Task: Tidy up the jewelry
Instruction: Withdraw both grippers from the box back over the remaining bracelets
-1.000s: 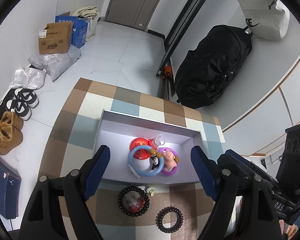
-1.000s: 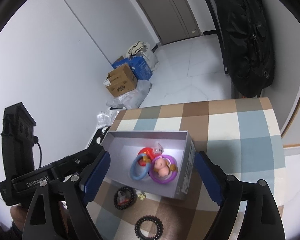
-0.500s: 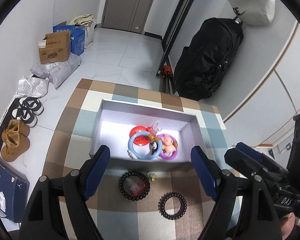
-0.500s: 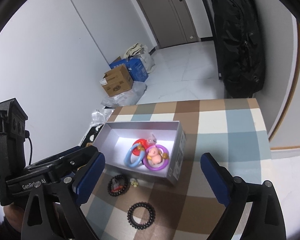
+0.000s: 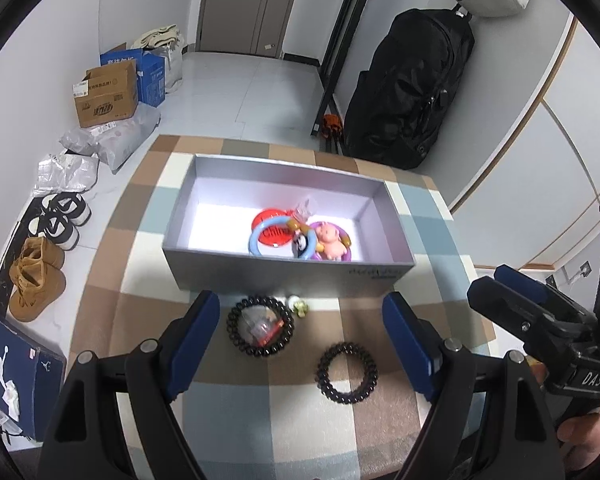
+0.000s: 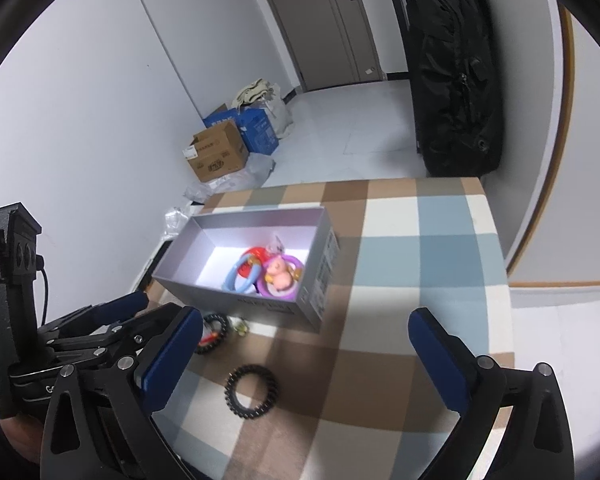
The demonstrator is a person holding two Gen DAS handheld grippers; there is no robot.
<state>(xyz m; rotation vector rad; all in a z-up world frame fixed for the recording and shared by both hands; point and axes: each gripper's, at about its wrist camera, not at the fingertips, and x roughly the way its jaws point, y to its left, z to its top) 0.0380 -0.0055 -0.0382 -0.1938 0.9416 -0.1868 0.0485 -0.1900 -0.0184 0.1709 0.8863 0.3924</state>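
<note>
An open grey box (image 5: 284, 270) stands on the checked cloth. It holds a blue ring (image 5: 260, 240), a red disc and a purple ring with a pink pig (image 5: 332, 240). In front of it lie a black bead bracelet (image 5: 260, 332), a small pale charm (image 5: 298, 305) and a black coil bracelet (image 5: 347, 373). My left gripper (image 5: 300, 320) hovers open above the bead bracelet, its pads touching nothing. My right gripper (image 6: 306, 322) hangs over the cloth near the box's right corner, jaws opening wide, with the coil bracelet (image 6: 251, 397) below them and nothing held.
The cloth's right edge (image 6: 496, 248) and far edge drop to a white floor. On the floor are cardboard boxes (image 5: 108, 96), shoes (image 5: 36, 276) and a black bag (image 5: 412, 92) against the wall. A hand (image 5: 588, 436) holds the right gripper at the lower right.
Both grippers have pulled back from the box toward the near side. The left one now sits over the bracelets instead of the box's front wall. The right jaws have spread wider.
</note>
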